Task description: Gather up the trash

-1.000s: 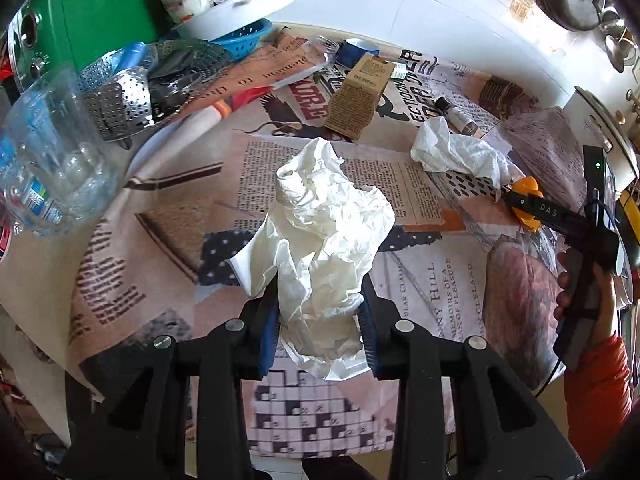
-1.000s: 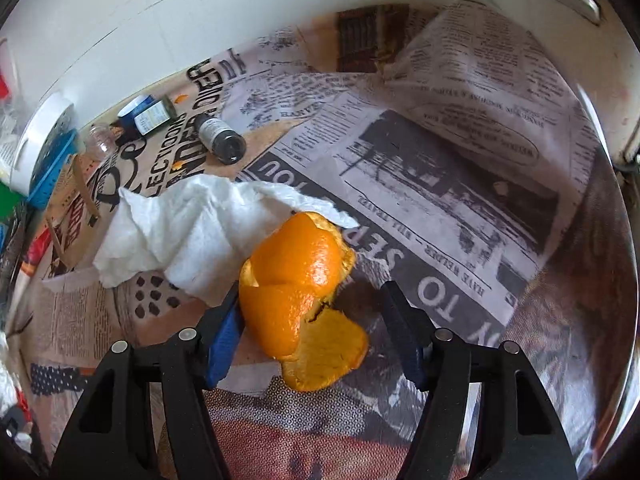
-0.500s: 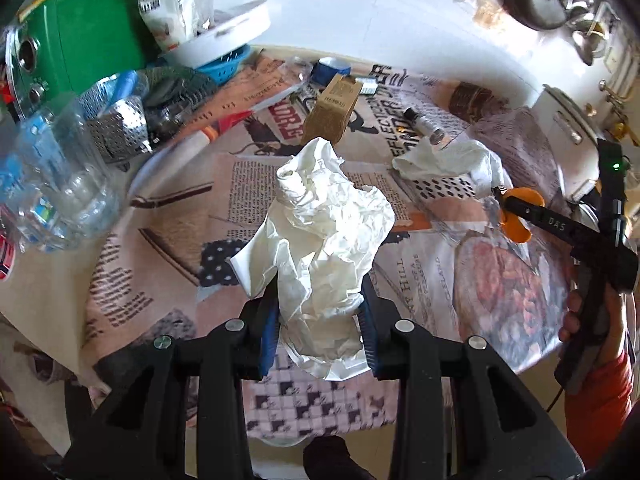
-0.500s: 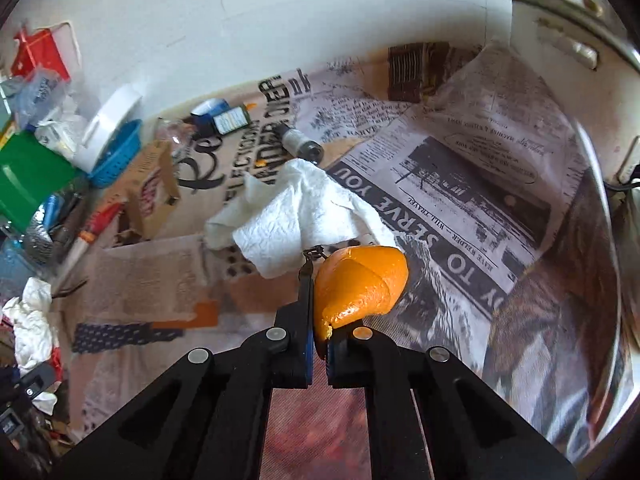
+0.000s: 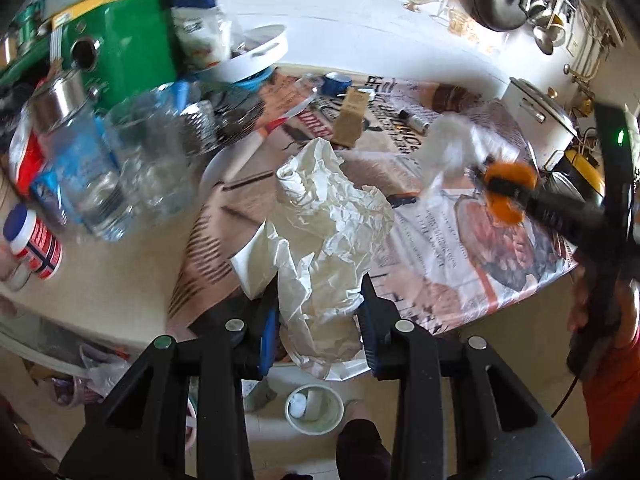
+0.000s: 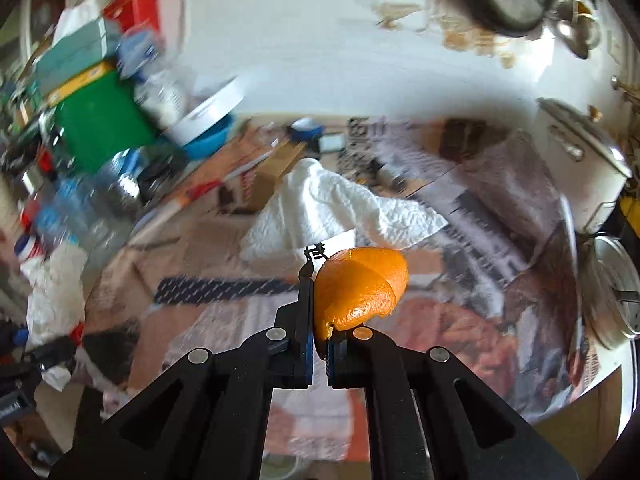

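Two grippers, both loaded, I'm reading left to right. Far left in the left wrist view: a red-and-blue labelled jar (image 5: 34, 244), then a clear plastic bottle (image 5: 100, 172) blurred, a green box (image 5: 128, 44) behind it, and a white round dish (image 5: 260, 50) tilted against the clutter. Centre: my left gripper (image 5: 320, 320) has its blue pads pressed on a crumpled white paper wad (image 5: 328, 232), jaws part-way in, wad sticking up above the fingers and hanging a bit below them. Under that gripper, down on the floor, a small white bin (image 5: 314, 410) with a couple of white bits inside. Table is covered in newspaper (image 5: 440, 248). A brown cardboard box (image 5: 352, 120) sits further back. Right of centre a white paper towel (image 5: 452, 148) lies on the newspaper, blurred. Right side: my right gripper (image 6: 319, 346), jaws pinched almost together on an orange peel (image 6: 360, 288), peel bulging up and right of the fingers, clear of the table. Same peel shows in the left view (image 5: 508, 196). Far right a white lidded pot (image 5: 536, 120), and a red sleeve (image 5: 608, 392) at the edge.
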The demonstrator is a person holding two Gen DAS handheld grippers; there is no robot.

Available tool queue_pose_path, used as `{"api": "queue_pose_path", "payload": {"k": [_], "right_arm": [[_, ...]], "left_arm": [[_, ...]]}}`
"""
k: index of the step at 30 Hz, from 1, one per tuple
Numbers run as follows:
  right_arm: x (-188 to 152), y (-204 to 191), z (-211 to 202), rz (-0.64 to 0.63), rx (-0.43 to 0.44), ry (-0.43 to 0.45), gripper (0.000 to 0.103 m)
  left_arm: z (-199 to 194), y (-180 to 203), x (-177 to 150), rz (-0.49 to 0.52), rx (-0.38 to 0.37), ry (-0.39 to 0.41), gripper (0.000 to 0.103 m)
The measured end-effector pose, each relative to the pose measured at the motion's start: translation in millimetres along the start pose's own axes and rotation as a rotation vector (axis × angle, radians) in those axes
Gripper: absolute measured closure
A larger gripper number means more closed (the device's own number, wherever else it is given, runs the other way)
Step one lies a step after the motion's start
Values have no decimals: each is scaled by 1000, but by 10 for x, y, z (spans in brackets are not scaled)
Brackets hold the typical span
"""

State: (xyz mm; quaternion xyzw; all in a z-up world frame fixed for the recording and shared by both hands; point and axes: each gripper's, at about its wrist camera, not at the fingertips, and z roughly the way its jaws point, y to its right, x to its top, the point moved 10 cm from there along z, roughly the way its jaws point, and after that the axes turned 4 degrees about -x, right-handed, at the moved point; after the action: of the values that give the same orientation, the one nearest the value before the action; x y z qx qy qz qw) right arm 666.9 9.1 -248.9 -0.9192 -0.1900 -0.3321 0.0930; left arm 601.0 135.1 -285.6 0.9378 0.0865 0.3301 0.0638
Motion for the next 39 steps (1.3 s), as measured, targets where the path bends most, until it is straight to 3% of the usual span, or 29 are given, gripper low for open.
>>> {"api": "queue_pose_path", "payload": {"k": [2,5,10,13,15,19,22,25,26,30,33,39], "right_arm": [[-178,0,110,-28,-20,-52,99],[-416,303,293,-73,-127,-130,99],[-501,1195,424,-110,-366,-191,99],[-456,1618,426,-110,-454,-190,99],[-401,1793,427,-44,-408,-196,99],[-404,1834,525,135,-191,-211,99],[-543,1747,676,172,-130,-258,98],[-622,1690,719,152,-102,-324,86],[-637,1648,692,142,-95,-333,74],[-508,1794,494,92,-92,-288,57],[-363,1949,415,98,-77,-252,50],[37,1976,665,152,5,-215,49]], "left_arm": [[15,-47,-17,-13,12,-1,69],[76,-26,25,-20,5,1,69],[233,60,140,-29,4,3,69],[338,99,182,-50,-2,-3,69],[428,141,205,-54,1,-13,69],[583,240,221,-56,5,-34,69],[678,308,251,-52,15,-45,69],[764,367,291,-53,27,-56,69],[794,389,309,-56,32,-59,69],[878,471,404,-80,47,-57,69],[930,538,485,-91,58,-52,69],[1051,642,633,-106,81,-46,69]]}}
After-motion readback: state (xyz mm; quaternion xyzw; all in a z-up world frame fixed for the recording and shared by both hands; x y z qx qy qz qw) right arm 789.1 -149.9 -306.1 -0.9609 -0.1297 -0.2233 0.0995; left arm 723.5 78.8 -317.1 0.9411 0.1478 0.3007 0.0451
